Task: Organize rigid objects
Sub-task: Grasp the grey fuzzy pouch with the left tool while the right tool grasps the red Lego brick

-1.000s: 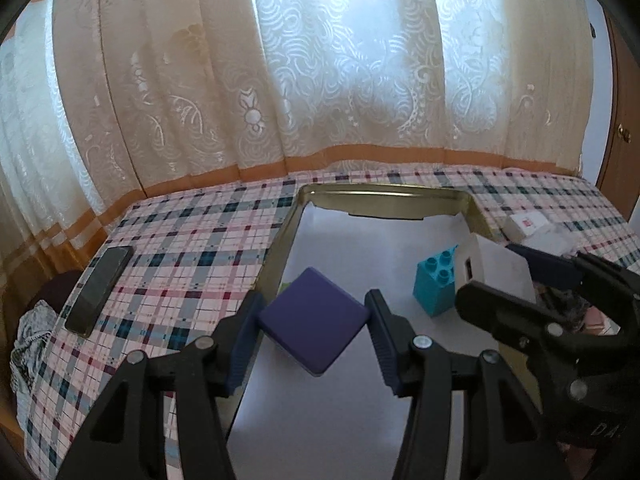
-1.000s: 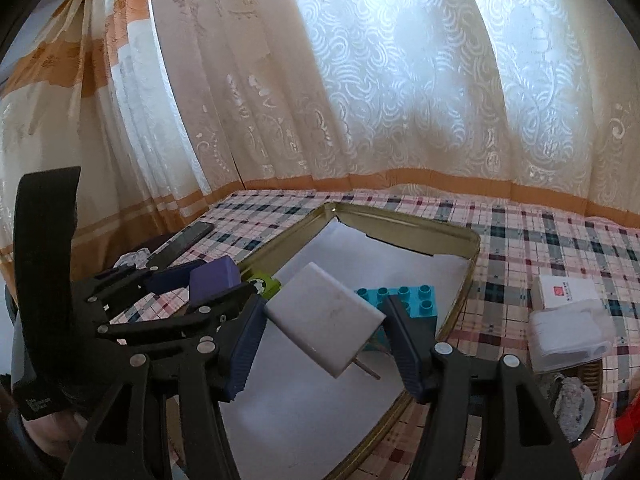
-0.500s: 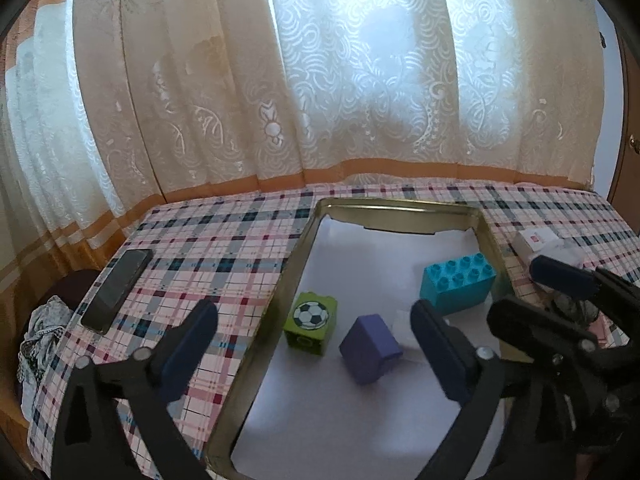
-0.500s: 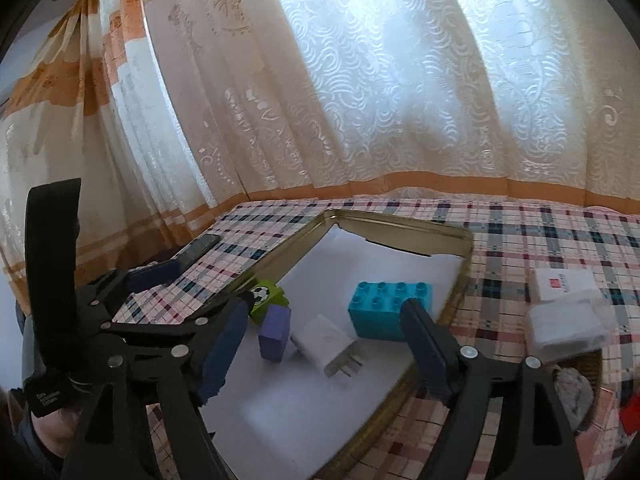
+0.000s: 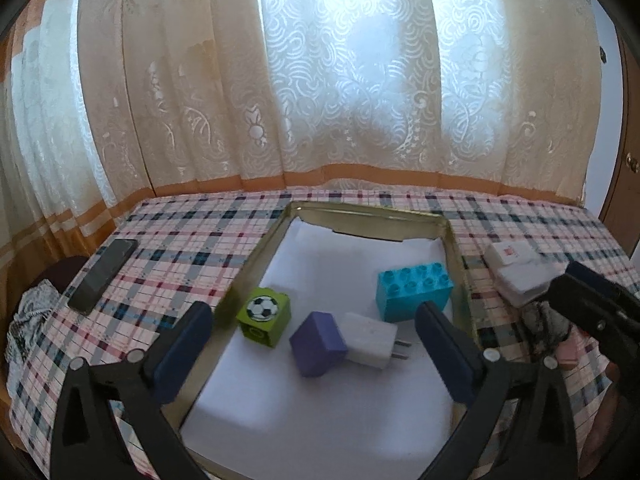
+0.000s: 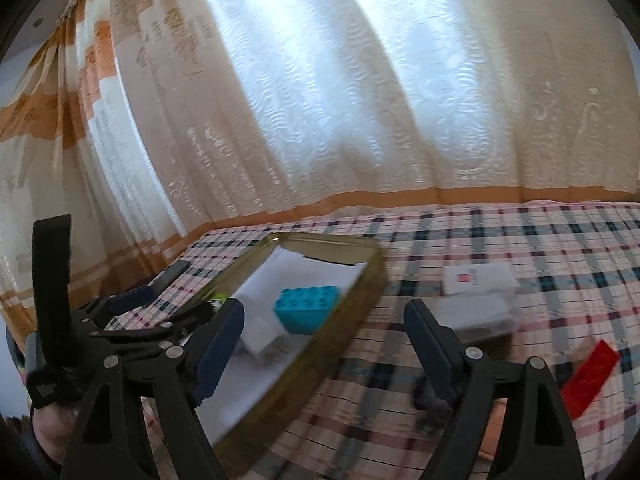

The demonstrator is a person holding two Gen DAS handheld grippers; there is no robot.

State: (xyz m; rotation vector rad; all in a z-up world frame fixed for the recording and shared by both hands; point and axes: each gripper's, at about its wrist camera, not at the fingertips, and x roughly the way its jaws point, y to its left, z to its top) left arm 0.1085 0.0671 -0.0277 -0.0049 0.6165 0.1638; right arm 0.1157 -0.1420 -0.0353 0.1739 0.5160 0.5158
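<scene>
A gold metal tray [image 5: 256,256] lined with white paper sits on the plaid tablecloth. In it lie a green cube with a football print [image 5: 264,316], a purple block [image 5: 318,344], a white plug charger [image 5: 370,340] touching the purple block, and a teal studded brick [image 5: 414,290]. My left gripper [image 5: 312,316] hovers over the tray's near half, its jaws opening wide, with no pad touching anything. My right gripper [image 6: 324,312] hangs over the tray's right rim [image 6: 360,292], jaws opening and empty. The teal brick [image 6: 306,306] and charger [image 6: 260,336] lie to its left.
A black phone [image 5: 104,276] lies on the cloth left of the tray. To the right of the tray are a white box with a red mark [image 6: 478,278], a white pack [image 6: 476,312] and a red brick [image 6: 590,376]. Curtains close off the far side.
Both grippers opened and let go. The purple block and the white charger dropped into the tray side by side. The right gripper swung right, off the tray; the left drew back slightly.
</scene>
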